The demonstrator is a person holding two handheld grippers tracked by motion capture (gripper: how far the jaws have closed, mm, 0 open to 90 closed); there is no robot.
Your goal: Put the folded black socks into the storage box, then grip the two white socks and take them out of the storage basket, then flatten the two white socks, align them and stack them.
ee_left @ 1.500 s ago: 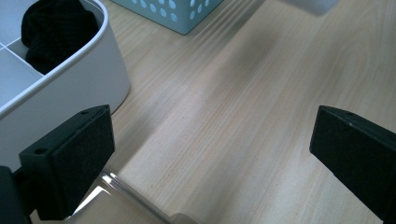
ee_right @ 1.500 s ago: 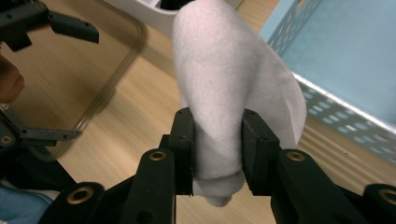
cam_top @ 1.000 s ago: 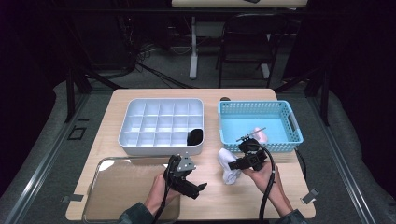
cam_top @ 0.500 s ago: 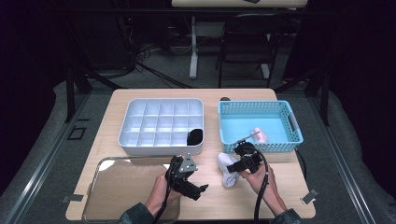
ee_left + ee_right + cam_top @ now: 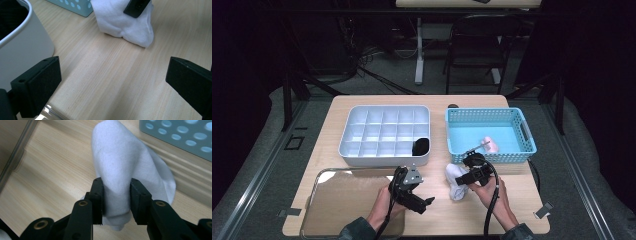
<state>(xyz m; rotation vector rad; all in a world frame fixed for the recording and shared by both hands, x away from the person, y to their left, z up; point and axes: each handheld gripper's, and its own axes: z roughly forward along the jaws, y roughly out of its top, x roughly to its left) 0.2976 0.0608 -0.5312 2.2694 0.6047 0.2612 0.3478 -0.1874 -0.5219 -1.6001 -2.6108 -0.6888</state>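
A white sock [image 5: 455, 182] lies on the wooden table in front of the blue basket [image 5: 487, 111]. My right gripper [image 5: 463, 178] is shut on its bunched end. In the right gripper view, both pads touch the sock [image 5: 120, 162] while the right gripper [image 5: 116, 198] has just been opening slightly. My left gripper [image 5: 425, 204] hovers low over bare wood to the sock's left. In the left gripper view, the left gripper [image 5: 112, 82] is wide open with nothing between its jaws, and the sock [image 5: 125, 25] lies ahead of it.
A white compartment tray [image 5: 382, 107] stands at the back left with a black item [image 5: 420, 146] in one near cell. A pink item [image 5: 490, 145] lies in the basket. A clear flat tray [image 5: 342, 200] sits at the front left, beside my left hand.
My right gripper and the sock have shifted slightly toward the table's front edge. The left gripper has stayed where it was.
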